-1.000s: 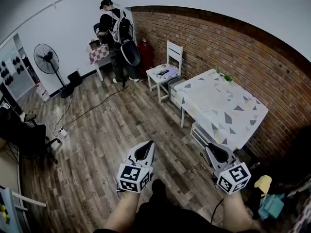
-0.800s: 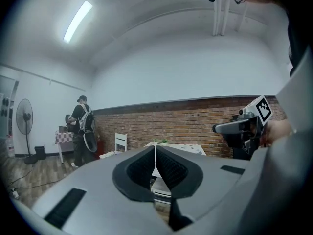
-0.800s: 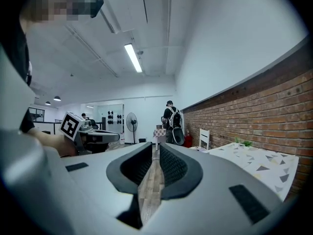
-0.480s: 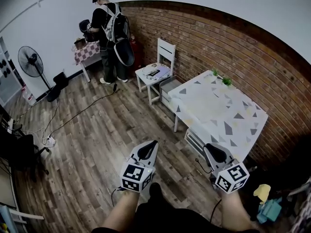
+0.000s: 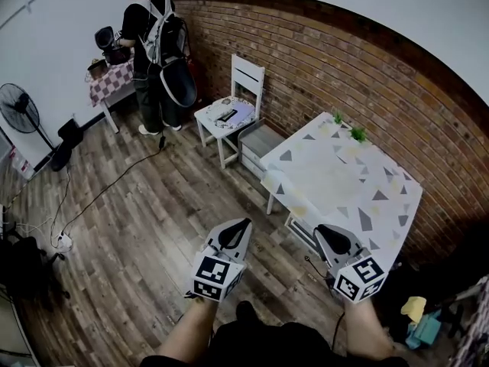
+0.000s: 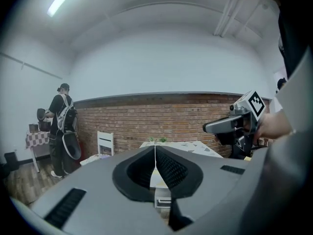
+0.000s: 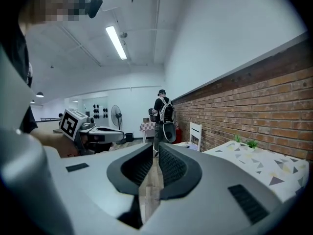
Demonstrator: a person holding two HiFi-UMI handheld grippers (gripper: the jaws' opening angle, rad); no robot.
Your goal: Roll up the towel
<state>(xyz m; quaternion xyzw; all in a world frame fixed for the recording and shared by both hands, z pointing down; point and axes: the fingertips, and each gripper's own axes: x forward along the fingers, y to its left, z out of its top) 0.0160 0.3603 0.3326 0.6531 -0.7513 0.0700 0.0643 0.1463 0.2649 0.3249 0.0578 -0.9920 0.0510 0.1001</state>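
No towel shows in any view. My left gripper [image 5: 243, 224] is held above the wooden floor, its jaws shut with nothing between them; in the left gripper view [image 6: 155, 148] the two pads meet. To its right, my right gripper [image 5: 321, 229] hangs just before the near corner of a white table [image 5: 344, 182] covered by a triangle-patterned cloth. A thin slit remains between the right gripper's [image 7: 155, 150] jaws; they are closing and hold nothing. Both grippers point roughly level toward the brick wall.
A white chair [image 5: 229, 113] and grey bins [image 5: 260, 140] stand left of the table. A person with a backpack [image 5: 153, 44] stands at a small checkered table far back. A fan [image 5: 19, 105] and floor cables [image 5: 92, 201] lie left. Yellow and teal items [image 5: 416, 316] sit lower right.
Both grippers have travelled forward and to the right, nearer the patterned table. The table now looks larger and closer, while the person, chair and fan have slid to the left.
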